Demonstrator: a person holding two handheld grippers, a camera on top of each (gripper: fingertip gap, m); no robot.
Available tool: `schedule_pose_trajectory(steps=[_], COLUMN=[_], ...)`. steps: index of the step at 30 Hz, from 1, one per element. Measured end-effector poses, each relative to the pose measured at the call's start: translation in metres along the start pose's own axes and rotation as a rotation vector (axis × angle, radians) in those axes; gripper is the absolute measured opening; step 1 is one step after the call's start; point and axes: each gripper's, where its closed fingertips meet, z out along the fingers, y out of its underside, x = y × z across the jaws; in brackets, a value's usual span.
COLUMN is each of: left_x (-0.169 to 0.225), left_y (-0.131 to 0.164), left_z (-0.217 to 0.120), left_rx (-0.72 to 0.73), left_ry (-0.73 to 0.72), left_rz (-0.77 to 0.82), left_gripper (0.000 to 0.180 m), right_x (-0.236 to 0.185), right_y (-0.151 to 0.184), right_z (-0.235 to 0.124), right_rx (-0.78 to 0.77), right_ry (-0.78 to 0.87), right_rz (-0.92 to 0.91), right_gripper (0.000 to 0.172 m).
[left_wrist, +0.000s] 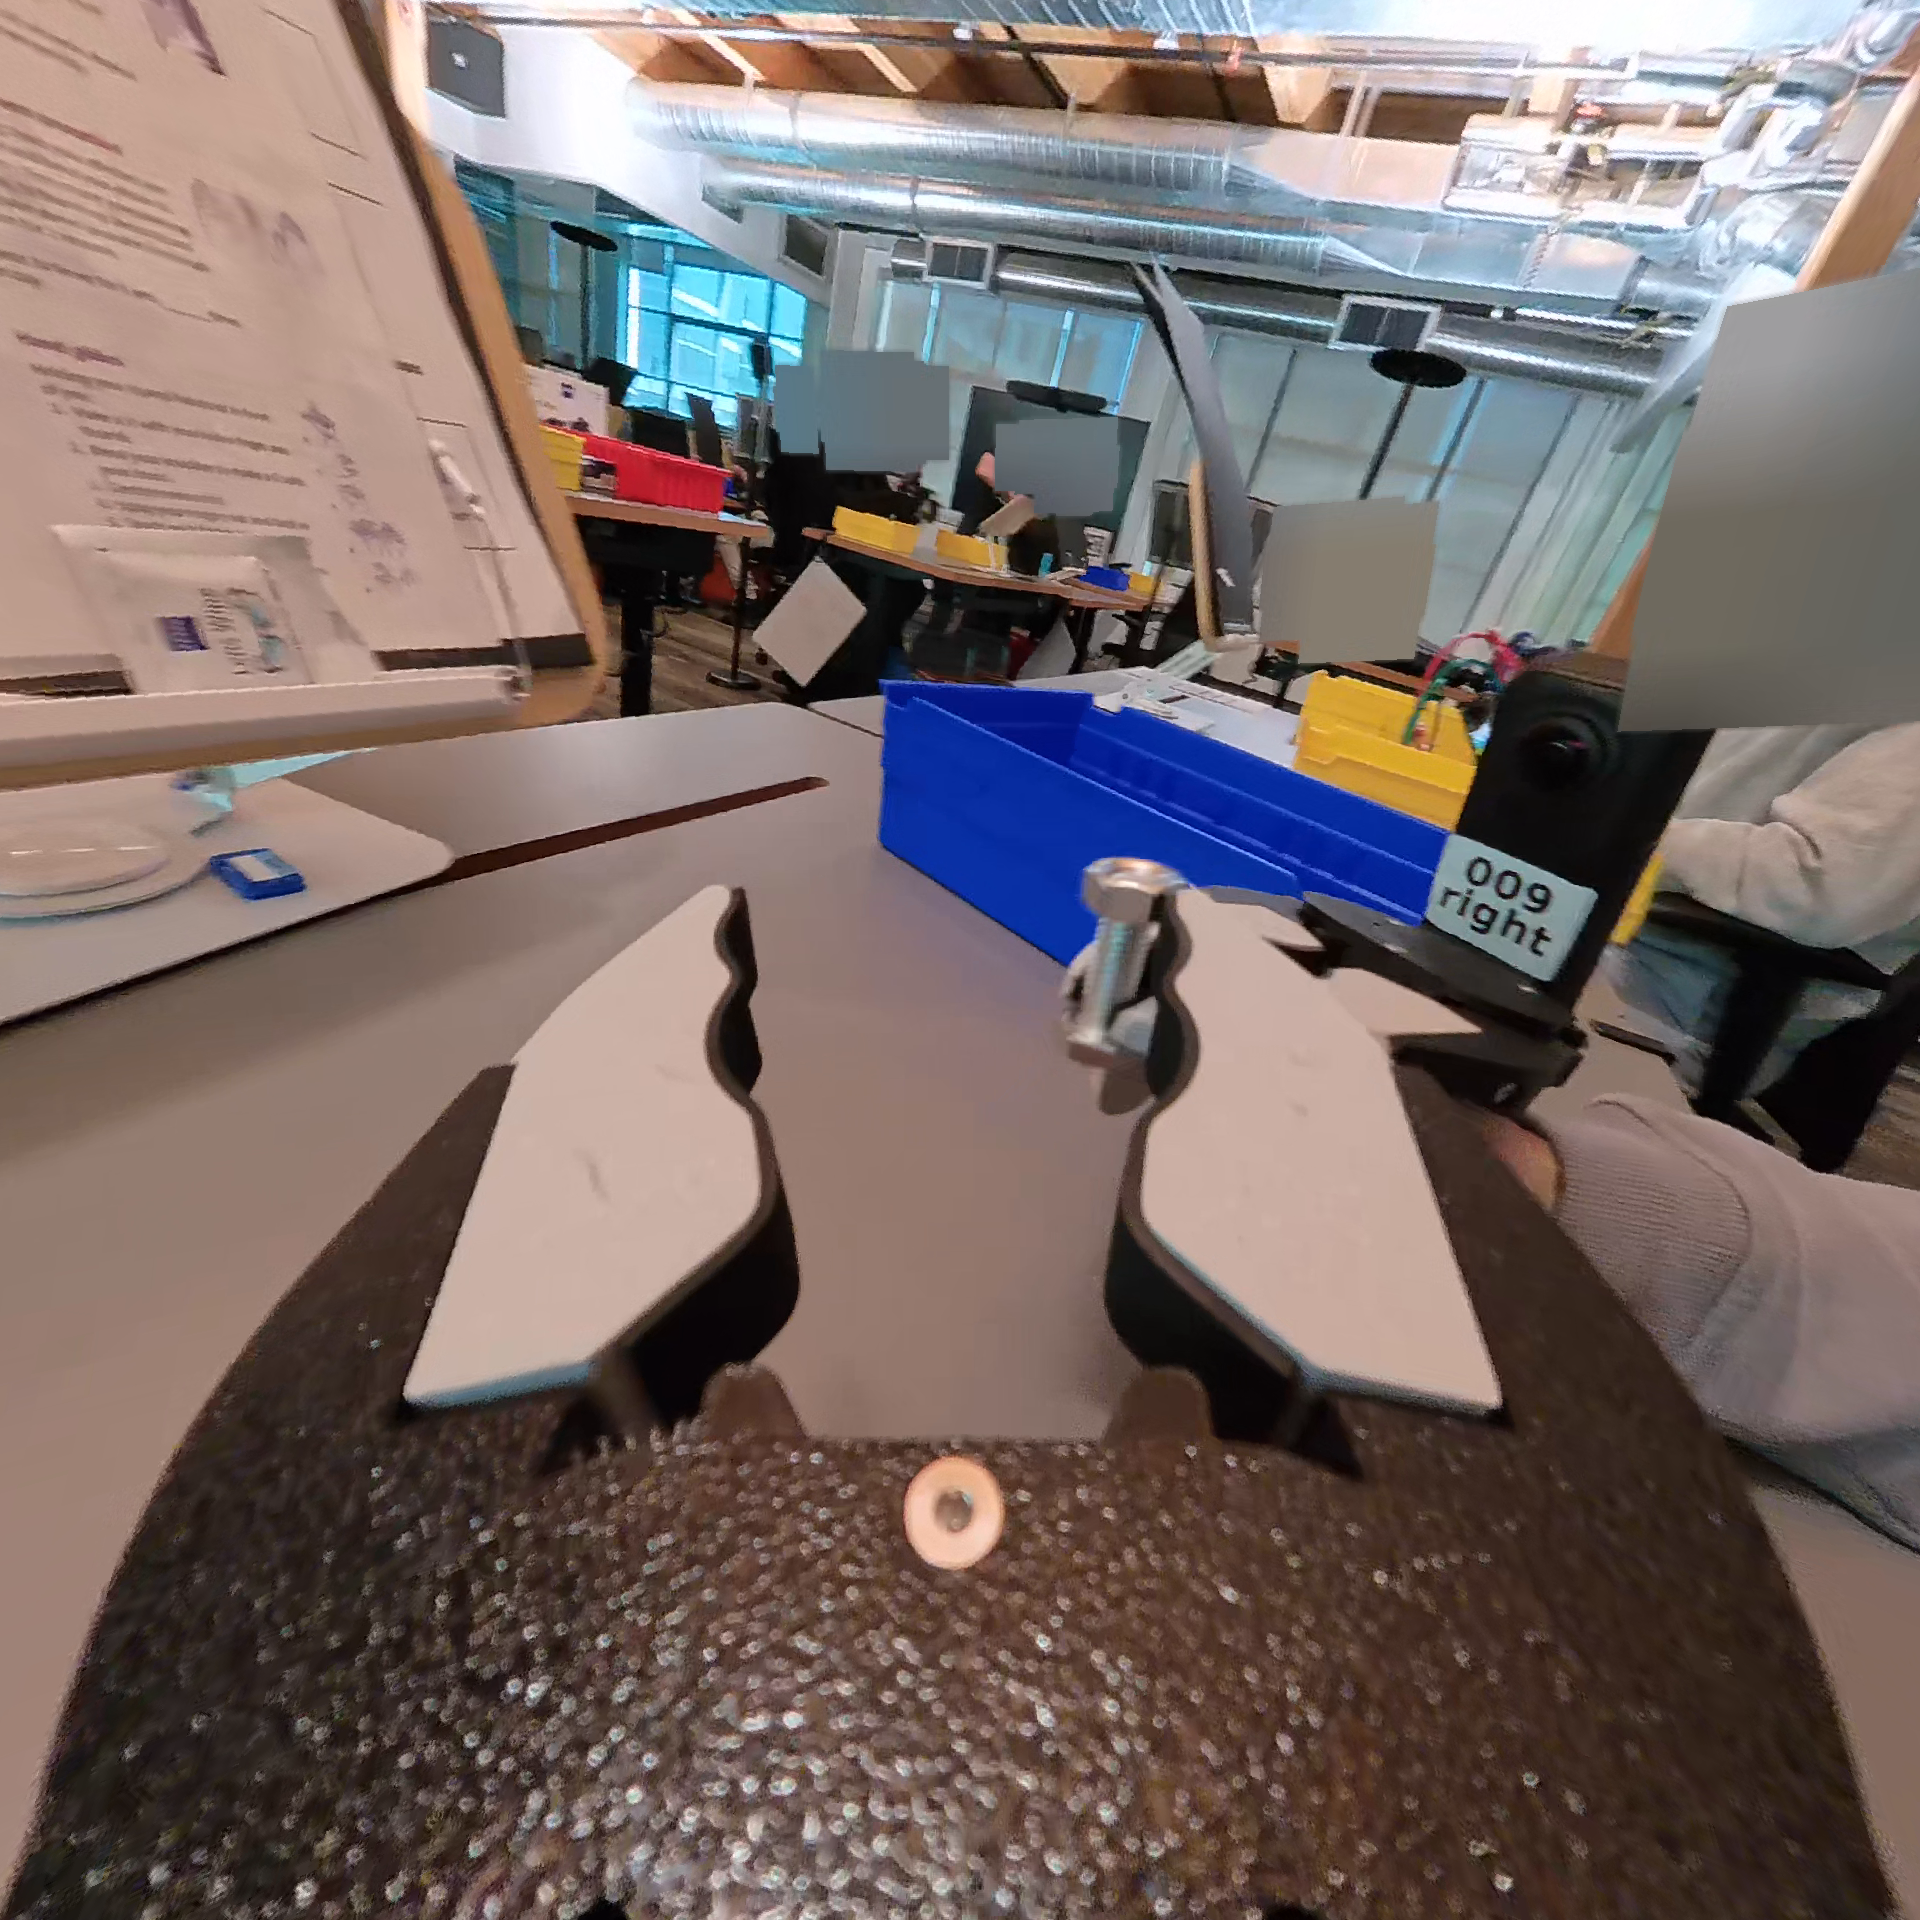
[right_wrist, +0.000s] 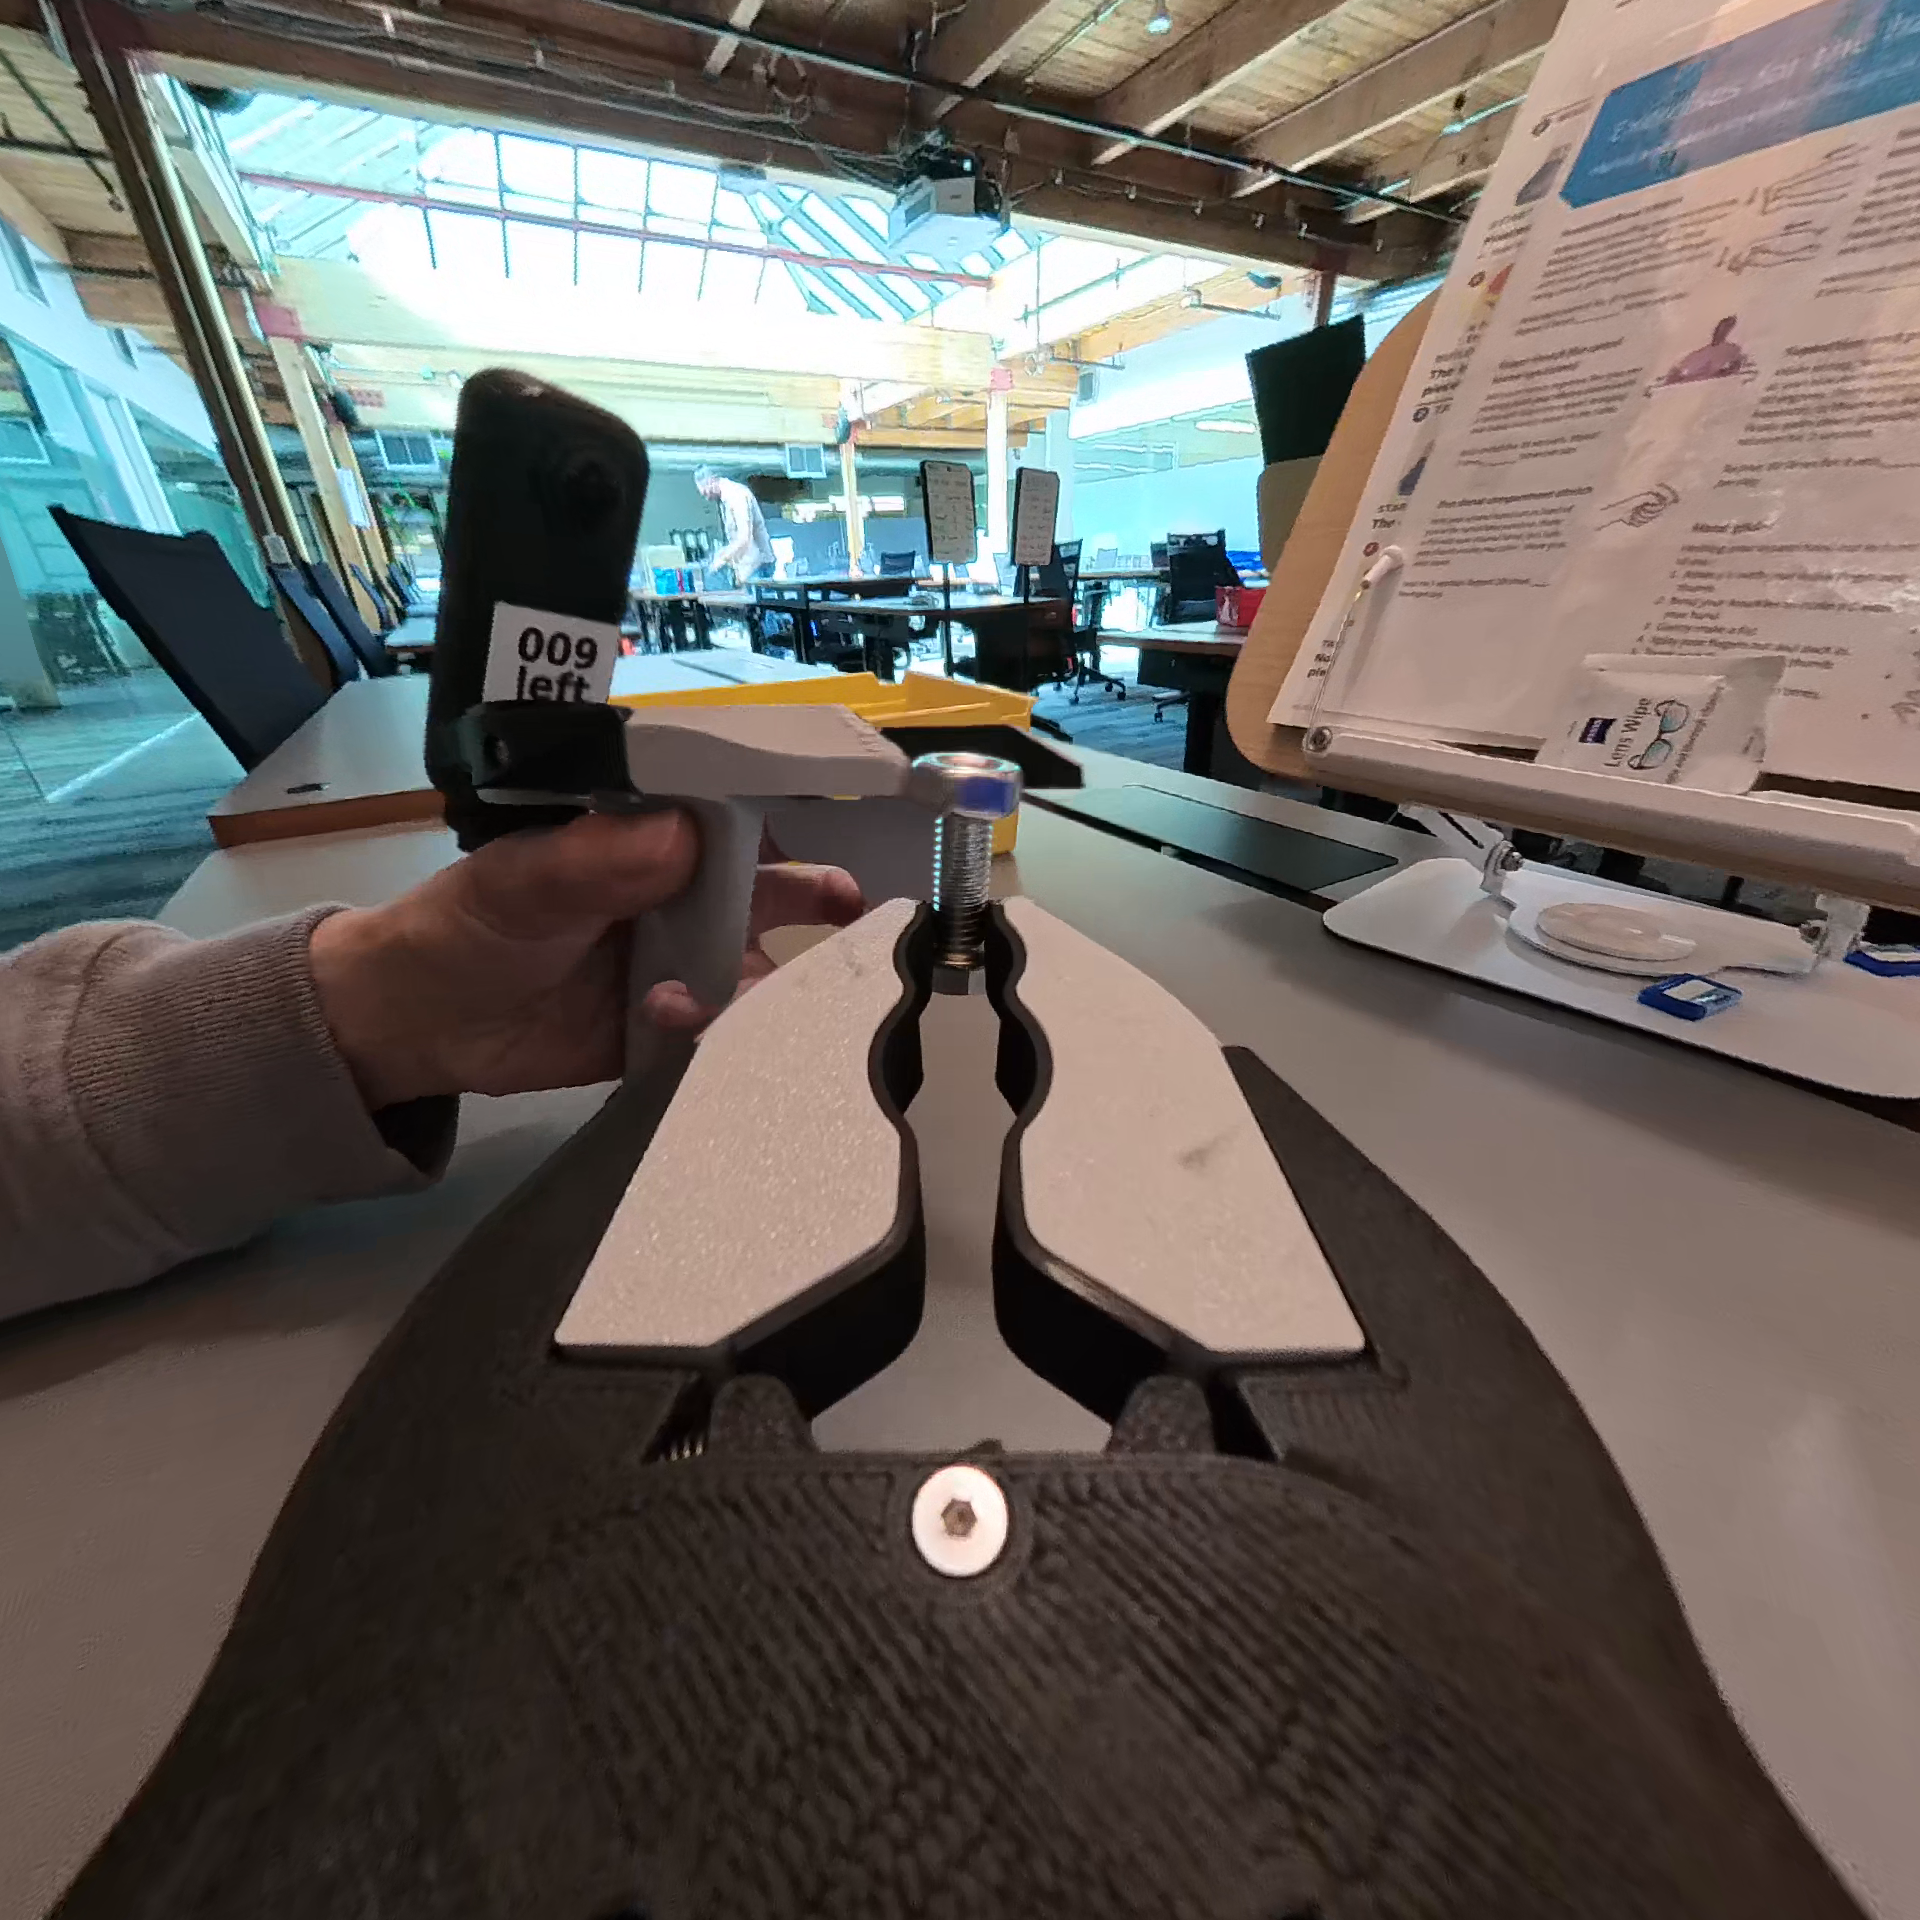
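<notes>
An open-plan office used as a workshop or lab is shown. Exposed wooden ceiling beams (right_wrist: 1195, 73) and silver ventilation ducts (left_wrist: 935, 135) are seen overhead, and a skylight (right_wrist: 623, 208) with a projector (right_wrist: 940, 213) hung beneath it. Rows of desks (right_wrist: 883, 613) and black office chairs (right_wrist: 1070, 623) are spread across the floor, and tall windows (left_wrist: 1299, 416) are set along one wall. Blue (left_wrist: 1091, 821), yellow (left_wrist: 1382, 748) and red (left_wrist: 655, 473) parts bins are laid out on the tables. A document stand (right_wrist: 1558, 790) with printed sheets is placed on the grey table (left_wrist: 914, 1039).
</notes>
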Motion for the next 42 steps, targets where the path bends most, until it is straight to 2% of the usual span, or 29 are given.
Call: schedule_pose_trajectory(steps=[1,4,9,12,14,17,21,25,32,38,40,42], left_x=[-0.007,-0.019,0.011,0.019,0.013,0.001,-0.022,-0.01,0.01,0.0,-0.014,-0.026], left_y=[-0.002,-0.007,-0.005,0.004,0.007,0.006,-0.003,-0.006,0.009,0.01,0.01,0.009], left_z=[-0.004,-0.011,0.002,0.009,0.009,0.004,-0.009,-0.005,0.009,0.006,0.001,-0.005], left_rx=[0.007,0.01,0.033,0.002,-0.012,-0.021,0.02,0.034,-0.015,-0.028,-0.029,-0.027], left_ry=[-0.029,-0.078,0.042,0.047,0.022,-0.008,-0.113,-0.056,0.019,-0.012,-0.078,-0.127], left_rz=[0.007,0.024,-0.003,0.013,0.015,0.006,-0.003,-0.011,-0.001,-0.028,-0.034,-0.043], left_gripper=[0.07,0.07,0.072,0.072,0.07,0.079,0.07,0.07,0.071,0.075,0.067,0.067], right_x=[0.001,0.006,0.0,-0.006,-0.008,-0.002,0.006,0.005,0.001,0.002,0.004,0.006], right_y=[-0.002,-0.005,0.001,0.005,0.004,0.003,-0.004,-0.003,0.002,0.004,0.001,-0.002], right_z=[-0.001,-0.004,0.0,0.003,0.003,0.002,-0.004,-0.004,-0.001,0.0,-0.002,-0.003], right_rx=[0.014,0.021,-0.008,-0.027,-0.02,-0.019,0.025,0.024,-0.001,-0.014,0.0,0.015], right_ry=[-0.004,0.012,-0.001,-0.018,-0.028,-0.008,-0.001,-0.007,-0.026,-0.017,-0.016,-0.016], right_rz=[0.016,0.013,-0.006,-0.026,-0.019,0.006,0.063,0.076,0.073,0.076,0.087,0.1], right_gripper=[0.009,0.009,0.009,0.009,0.009,0.009,0.009,0.009,0.009,0.009,0.009,0.009])
